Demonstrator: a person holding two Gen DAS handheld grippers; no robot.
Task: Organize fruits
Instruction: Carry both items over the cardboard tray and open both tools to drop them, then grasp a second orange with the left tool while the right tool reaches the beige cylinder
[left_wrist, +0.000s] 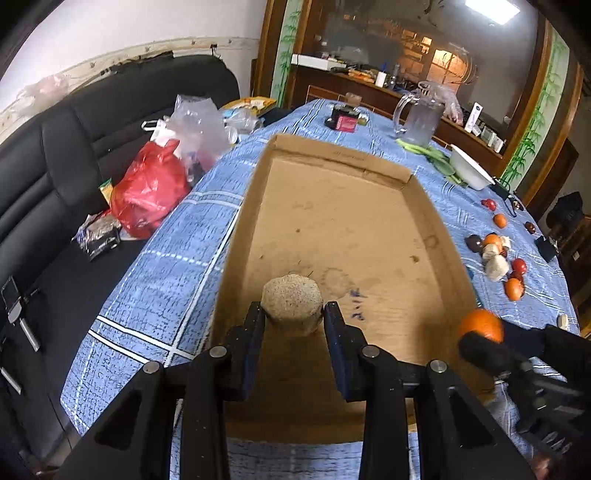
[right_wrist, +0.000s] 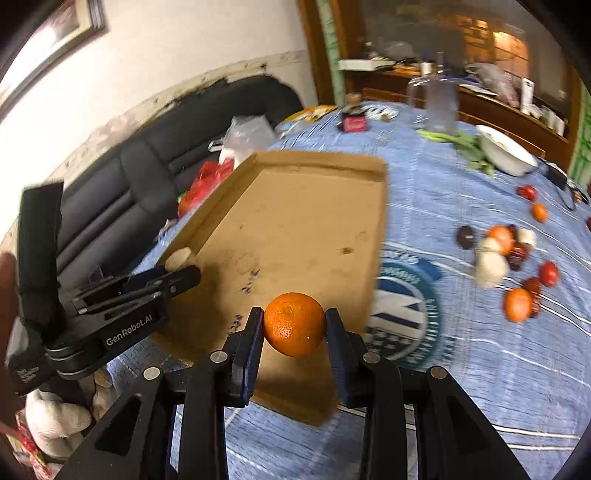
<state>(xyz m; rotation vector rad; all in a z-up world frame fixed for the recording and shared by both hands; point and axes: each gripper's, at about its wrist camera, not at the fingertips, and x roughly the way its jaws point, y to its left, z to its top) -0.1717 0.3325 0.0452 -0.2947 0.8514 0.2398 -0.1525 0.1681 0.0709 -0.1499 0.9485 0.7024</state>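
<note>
- The left tongs (left_wrist: 293, 314) are pinching a beige, speckled round fruit (left_wrist: 291, 304) over the near end of the shallow brown cardboard tray (left_wrist: 432, 221).
- The right tongs (right_wrist: 294, 325) are clamping a round orange tangerine (right_wrist: 294, 324) above the tray's near right edge.
- Loose red, orange and pale fruits (right_wrist: 506, 254) are lying right of the tray on the blue checked bench (right_wrist: 461, 354).

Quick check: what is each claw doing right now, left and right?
Left claw: closed on the beige round piece, over the cardboard tray.
Right claw: closed on the orange.

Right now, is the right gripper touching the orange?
Touching. In the right wrist view, the right gripper has both fingers pressed against the sides of the orange, which it holds up above the cardboard tray.
</note>
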